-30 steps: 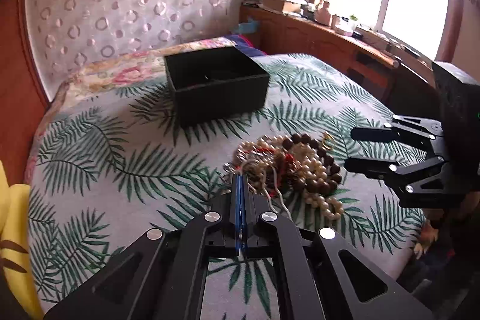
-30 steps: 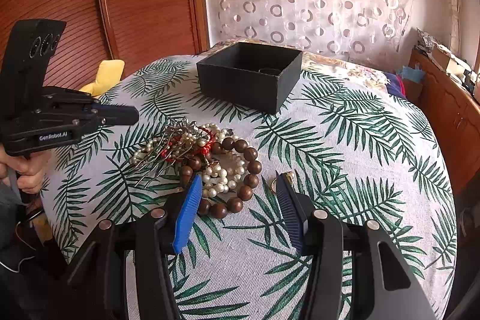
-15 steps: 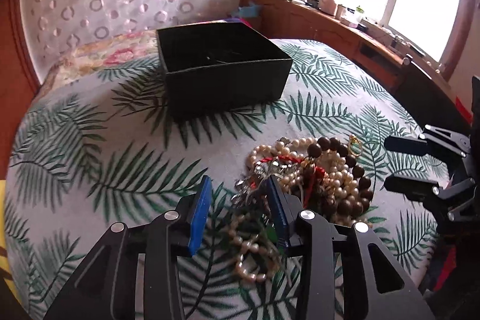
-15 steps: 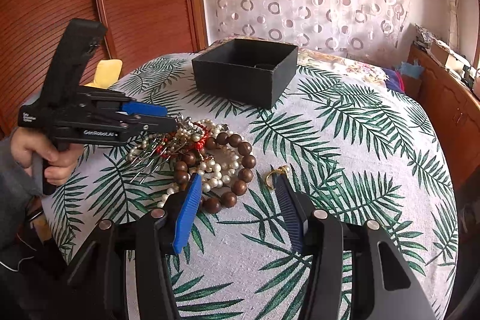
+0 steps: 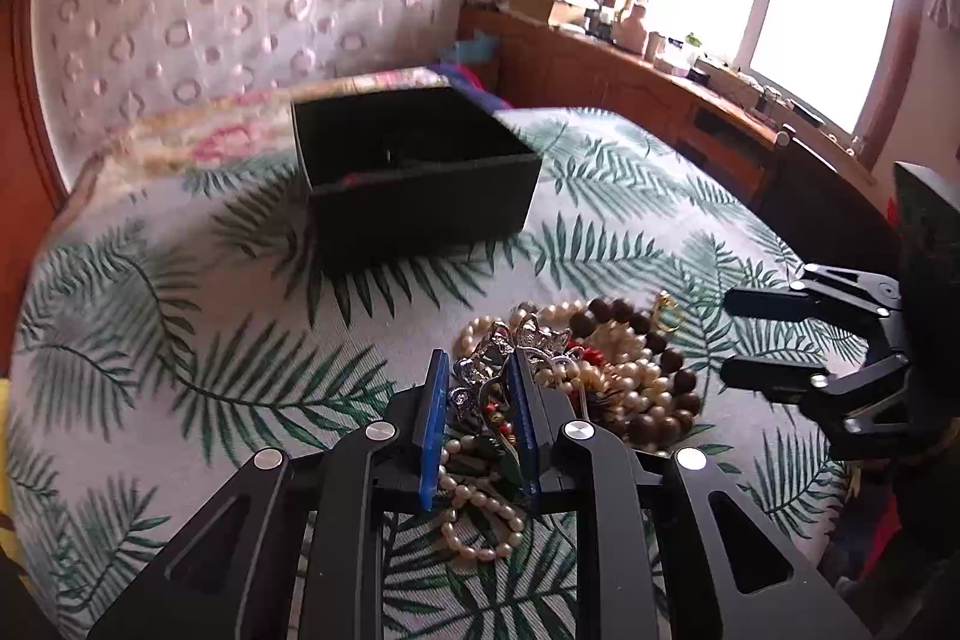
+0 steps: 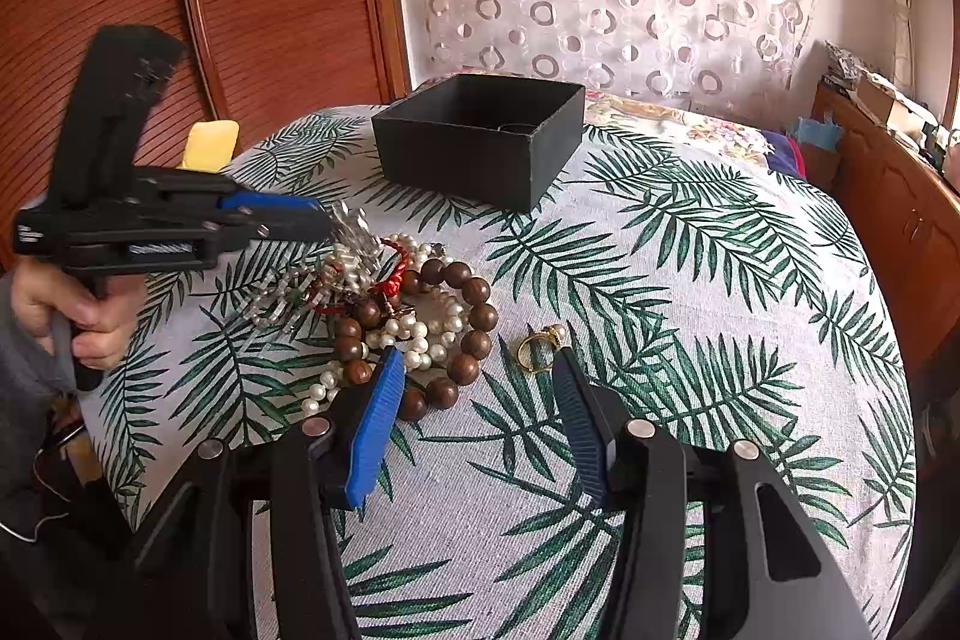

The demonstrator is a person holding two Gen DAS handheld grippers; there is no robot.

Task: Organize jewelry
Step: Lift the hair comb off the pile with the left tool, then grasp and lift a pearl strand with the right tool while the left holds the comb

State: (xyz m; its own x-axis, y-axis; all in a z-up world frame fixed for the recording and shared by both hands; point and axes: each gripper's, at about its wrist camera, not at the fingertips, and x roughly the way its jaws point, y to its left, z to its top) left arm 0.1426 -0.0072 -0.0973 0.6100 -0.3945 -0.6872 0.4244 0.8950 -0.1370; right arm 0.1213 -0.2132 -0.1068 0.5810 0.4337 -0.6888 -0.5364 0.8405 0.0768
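1. Left wrist view: the left tongs (image 5: 477,400) sit at 6 o'clock, their blue pads narrowed around a silver ornament (image 5: 489,361) and the tangle of beads under it. The pads appear to press the piece on both sides, so the left tongs are pinching the silver ornament.
2. Same view: a strand of pearls (image 5: 480,520) lies on the surface (image 5: 180,340) below and between the tongs' arms.
3. Same view: the jewelry pile (image 5: 618,370) lies just past the tips toward 1 o'clock, made of pearls, dark wooden beads and red pieces. A gold ring (image 5: 667,311) rests at its far right edge.
4. Same view: the right tongs (image 5: 750,334) enter from 3 o'clock, spread apart and holding nothing, near the pile without touching it.
5. Same view: a black box (image 5: 420,208), open at the top, stands on the surface at 12 o'clock, well apart from the pile.
6. Right wrist view: the right tongs (image 6: 474,370) at 6 o'clock stand spread wide. The left pad reaches over the wooden bead bracelet (image 6: 468,316); the gold ring (image 6: 537,343) lies just beside the right pad.
7. Right wrist view: the left tongs (image 6: 324,220) come in from 9 o'clock, held by a hand (image 6: 78,304), with the silver ornament (image 6: 354,232) at their tip, above the pile.
8. Right wrist view: the black box (image 6: 480,148) stands at 12 o'clock, beyond the pile.
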